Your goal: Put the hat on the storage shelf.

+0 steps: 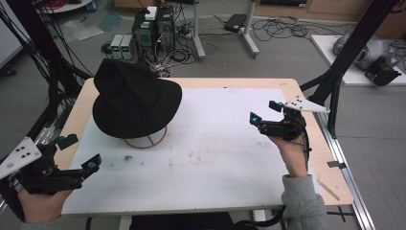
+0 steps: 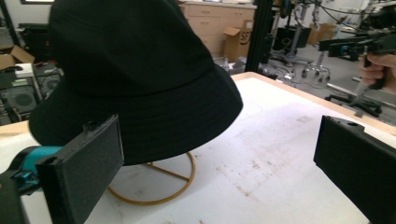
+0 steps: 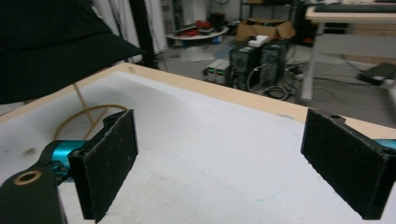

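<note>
A black bucket hat (image 1: pixel 134 100) rests on a thin wire stand (image 1: pixel 146 141) at the left middle of the white-covered table (image 1: pixel 230 158). My left gripper (image 1: pixel 79 153) hovers near the table's front left corner, open, pointing at the hat with nothing between its jaws. In the left gripper view the hat (image 2: pixel 140 70) looms just ahead of the left gripper (image 2: pixel 219 172), above the stand's ring (image 2: pixel 154 191). My right gripper (image 1: pixel 264 111) is held above the table's right side, open and holding nothing. The right gripper view puts the hat (image 3: pixel 46 42) off to the left of the right gripper (image 3: pixel 224 163).
Computer towers (image 1: pixel 153 28) and tangled cables sit on the floor beyond the table's far edge. A black frame post (image 1: pixel 335 81) rises by the right edge. White desk legs (image 1: pixel 249 33) stand farther back. The other hand's gripper (image 2: pixel 355 44) shows far right.
</note>
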The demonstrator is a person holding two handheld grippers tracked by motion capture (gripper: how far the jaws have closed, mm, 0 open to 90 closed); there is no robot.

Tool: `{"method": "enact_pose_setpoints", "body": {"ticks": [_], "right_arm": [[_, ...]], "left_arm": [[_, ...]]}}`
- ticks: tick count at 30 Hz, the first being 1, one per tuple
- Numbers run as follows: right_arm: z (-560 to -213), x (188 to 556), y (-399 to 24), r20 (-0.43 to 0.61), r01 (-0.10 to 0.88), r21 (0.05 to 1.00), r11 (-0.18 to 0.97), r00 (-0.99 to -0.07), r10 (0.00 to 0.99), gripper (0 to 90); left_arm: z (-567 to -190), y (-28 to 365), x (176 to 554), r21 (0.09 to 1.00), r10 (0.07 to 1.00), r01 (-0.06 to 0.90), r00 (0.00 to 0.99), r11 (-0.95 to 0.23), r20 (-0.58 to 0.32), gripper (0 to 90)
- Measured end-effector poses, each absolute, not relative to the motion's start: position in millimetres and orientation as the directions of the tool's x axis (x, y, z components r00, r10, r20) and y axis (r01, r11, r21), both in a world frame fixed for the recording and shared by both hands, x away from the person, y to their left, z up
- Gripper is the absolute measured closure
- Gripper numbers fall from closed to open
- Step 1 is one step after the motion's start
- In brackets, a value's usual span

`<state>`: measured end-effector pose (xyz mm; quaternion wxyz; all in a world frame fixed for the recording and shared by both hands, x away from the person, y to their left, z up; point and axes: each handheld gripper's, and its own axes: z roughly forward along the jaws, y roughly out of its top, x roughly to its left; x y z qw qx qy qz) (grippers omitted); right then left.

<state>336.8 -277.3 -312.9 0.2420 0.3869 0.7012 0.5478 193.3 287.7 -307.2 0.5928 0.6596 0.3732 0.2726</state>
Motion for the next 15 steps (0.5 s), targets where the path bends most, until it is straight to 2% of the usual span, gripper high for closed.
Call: {"method": "enact_pose_setpoints", "body": {"ticks": [15], "right_arm": [[-317.2,333.9,-281.0,0.077,0.271,0.957,0.106,-0.588,0.805,10.3]], "left_arm": [[-311.6,289.9,201.5,0.983,0.833,0.184,0.545,-0.012,-0.092,1.8]]}}
